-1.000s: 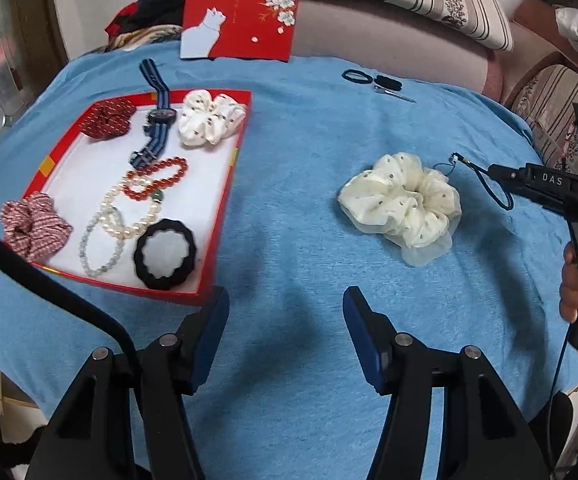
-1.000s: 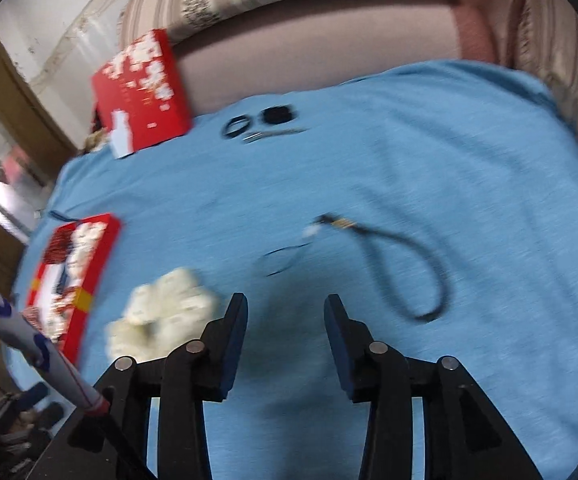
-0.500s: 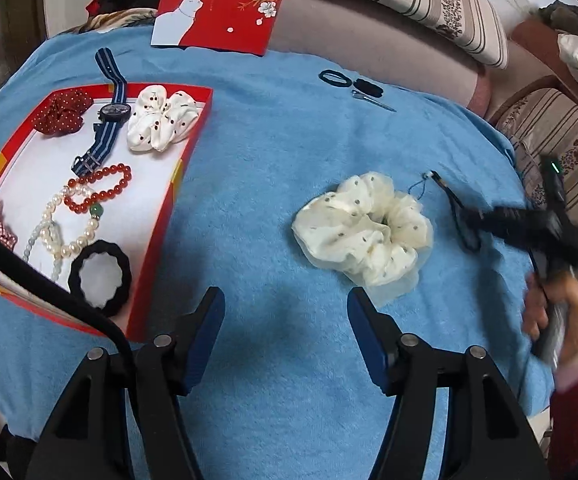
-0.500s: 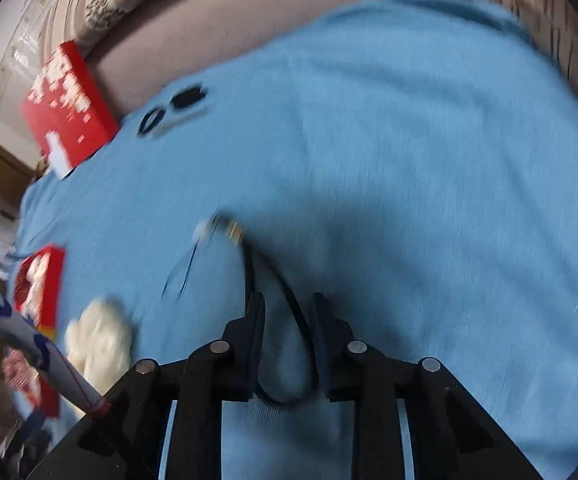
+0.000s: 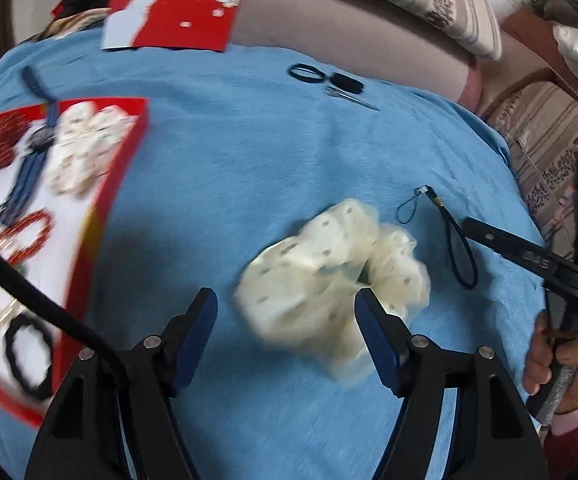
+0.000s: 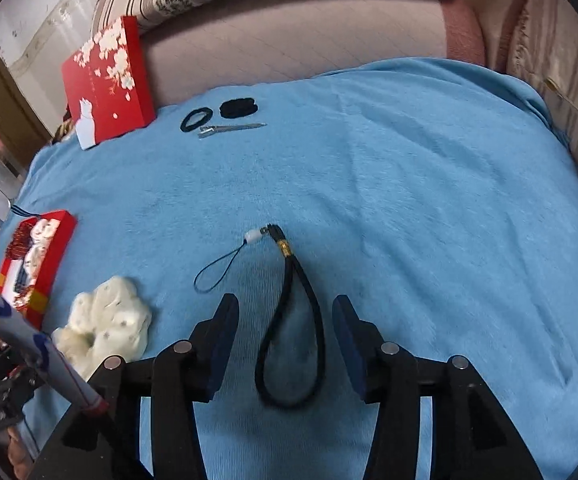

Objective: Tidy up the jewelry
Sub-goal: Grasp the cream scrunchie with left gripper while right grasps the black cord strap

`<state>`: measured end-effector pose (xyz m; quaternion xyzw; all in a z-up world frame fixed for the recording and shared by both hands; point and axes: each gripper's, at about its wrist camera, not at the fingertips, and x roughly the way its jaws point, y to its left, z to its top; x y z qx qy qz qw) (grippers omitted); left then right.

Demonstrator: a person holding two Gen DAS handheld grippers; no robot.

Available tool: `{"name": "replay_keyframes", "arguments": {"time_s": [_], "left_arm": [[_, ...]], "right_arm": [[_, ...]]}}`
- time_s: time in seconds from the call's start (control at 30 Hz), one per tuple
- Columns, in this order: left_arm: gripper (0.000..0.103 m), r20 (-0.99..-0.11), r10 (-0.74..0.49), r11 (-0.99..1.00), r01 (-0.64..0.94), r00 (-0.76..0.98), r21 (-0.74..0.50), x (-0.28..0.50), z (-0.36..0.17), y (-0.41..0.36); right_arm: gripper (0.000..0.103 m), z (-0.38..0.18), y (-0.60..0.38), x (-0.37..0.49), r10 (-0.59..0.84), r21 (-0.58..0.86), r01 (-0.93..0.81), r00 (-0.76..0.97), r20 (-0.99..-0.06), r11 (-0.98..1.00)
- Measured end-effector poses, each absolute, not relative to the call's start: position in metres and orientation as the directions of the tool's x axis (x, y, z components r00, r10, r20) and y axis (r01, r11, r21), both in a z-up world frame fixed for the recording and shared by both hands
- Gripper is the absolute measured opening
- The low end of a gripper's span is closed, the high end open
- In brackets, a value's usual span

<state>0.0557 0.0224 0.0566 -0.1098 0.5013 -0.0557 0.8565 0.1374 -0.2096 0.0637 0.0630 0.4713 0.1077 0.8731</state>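
A cream dotted scrunchie [image 5: 329, 268] lies on the blue cloth [image 5: 249, 160]. It sits just ahead of and partly between the fingers of my left gripper [image 5: 287, 316], whose jaws are opening and do not press on it. A black cord strap [image 6: 289, 340] with a thin blue loop [image 6: 217, 276] lies flat between the fingers of my right gripper [image 6: 285, 316], whose jaws are opening too, clear of the cord. At the left a red tray [image 5: 129, 152] holds scrunchies, a striped watch, bead bracelets and a black hair ring [image 5: 29, 356].
A red lid [image 6: 105, 80] with a cat and blossoms leans on the sofa at the back. Black hair ties [image 6: 197, 120] and a metal clip [image 6: 229, 129] lie near the far edge. A black cable [image 5: 29, 292] crosses the tray. A hand [image 5: 561, 356] grips the right tool.
My left gripper moved right from the tray side to the cream scrunchie and its jaws widened. My right gripper narrowed over the black strap, then opened again; the strap lies on the cloth.
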Motion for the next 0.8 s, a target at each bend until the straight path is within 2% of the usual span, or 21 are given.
{"name": "replay_keyframes", "arguments": {"time_s": [0.33,0.37,0.4,0.47,0.5,0.53,0.6,0.8], "left_arm": [[0.071,-0.865,-0.206,0.977,0.052,0.457,-0.206,0.089,0.032,-0.009],[0.071,-0.865,-0.202,0.979,0.057,0.46,-0.198,0.089,0.032,-0.012],[0.07,-0.865,-0.193,0.981,0.06,0.462,-0.187,0.09,0.031,-0.015],[0.055,-0.868,-0.172,0.985,0.067,0.465,-0.16,0.09,0.031,-0.021],[0.038,-0.87,-0.169,0.986,0.075,0.462,-0.151,0.09,0.031,-0.023],[0.027,-0.872,-0.177,0.984,0.082,0.456,-0.157,0.091,0.031,-0.025],[0.016,-0.874,-0.202,0.979,0.092,0.442,-0.18,0.09,0.032,-0.027],[0.013,-0.856,-0.252,0.968,0.1,0.452,-0.232,0.073,0.049,-0.025]], "right_arm": [[0.053,0.042,-0.189,0.157,0.134,0.081,-0.121,0.541,-0.83,0.989],[0.051,0.041,-0.187,0.157,0.122,0.067,-0.12,0.546,-0.829,0.991],[0.043,0.041,-0.185,0.158,0.102,0.046,-0.115,0.553,-0.827,0.992],[0.034,0.039,-0.182,0.157,0.067,0.01,-0.104,0.564,-0.823,0.995],[0.027,0.039,-0.182,0.157,0.059,0.004,-0.098,0.566,-0.822,0.995],[0.023,0.039,-0.182,0.157,0.051,-0.001,-0.091,0.569,-0.821,0.996],[0.011,0.04,-0.183,0.157,0.045,-0.003,-0.083,0.571,-0.82,0.997],[0.009,0.049,-0.191,0.15,0.087,0.052,-0.077,0.574,-0.814,0.996]]}}
